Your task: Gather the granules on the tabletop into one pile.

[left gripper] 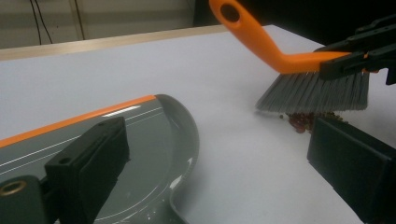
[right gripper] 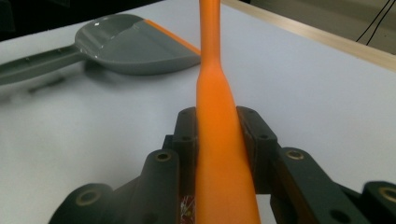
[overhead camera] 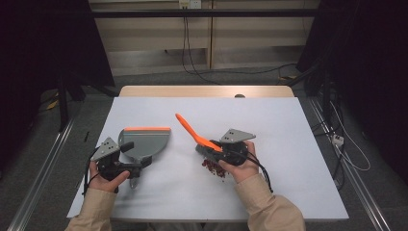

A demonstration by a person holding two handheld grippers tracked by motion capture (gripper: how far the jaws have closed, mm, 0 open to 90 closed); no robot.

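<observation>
White sheeting covers the table [overhead camera: 298, 144], with dark curtains and grey floor seen behind. An orange-handled brush [overhead camera: 192, 131] is clamped between the jaws of the right gripper [overhead camera: 219, 150], its grey bristles set on a small heap of red bits [overhead camera: 213, 168] directly beneath that gripper. Just ahead of the left gripper [overhead camera: 137, 166], whose jaws stand spread and empty, a grey dustpan [overhead camera: 144, 141] is laid flat, its handle reaching back beneath them.

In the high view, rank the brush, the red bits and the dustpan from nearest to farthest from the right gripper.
1. Brush, clamped in the right gripper.
2. Red bits, on the table just below it.
3. Dustpan, farther left, by the left gripper.
</observation>
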